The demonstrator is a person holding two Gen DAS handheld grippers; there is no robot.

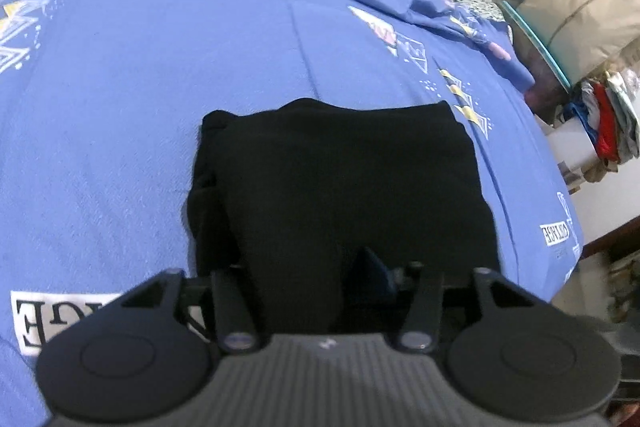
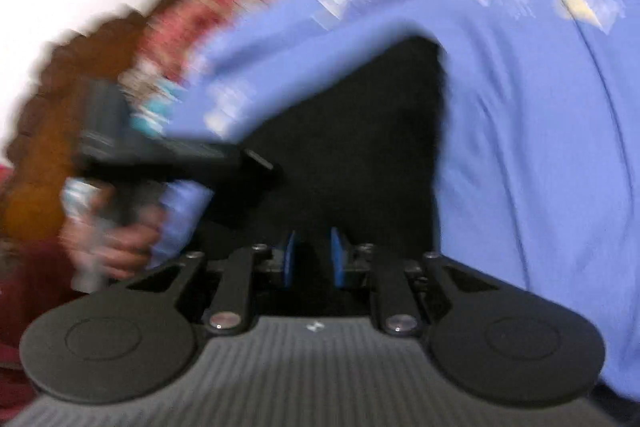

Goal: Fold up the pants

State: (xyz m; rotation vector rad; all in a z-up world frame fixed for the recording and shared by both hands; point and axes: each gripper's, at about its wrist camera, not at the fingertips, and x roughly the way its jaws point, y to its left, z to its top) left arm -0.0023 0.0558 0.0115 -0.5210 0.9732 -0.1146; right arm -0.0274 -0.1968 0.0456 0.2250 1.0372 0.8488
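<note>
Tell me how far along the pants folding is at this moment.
Mostly done by the look of it: the black pants lie as a compact, roughly rectangular bundle on the blue bedsheet. In hand: both grippers are at its near edge, the left gripper and right gripper, with dark cloth between each one's fingers. Left: perhaps tidying the bunched left edge, then letting go.

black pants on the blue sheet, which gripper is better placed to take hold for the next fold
Probably the right gripper: its blue pads stand close together at the near edge of the folded black pants, though blur hides any contact. The left gripper also reaches that edge on the blue patterned bedsheet, its fingers mostly hidden.
</note>
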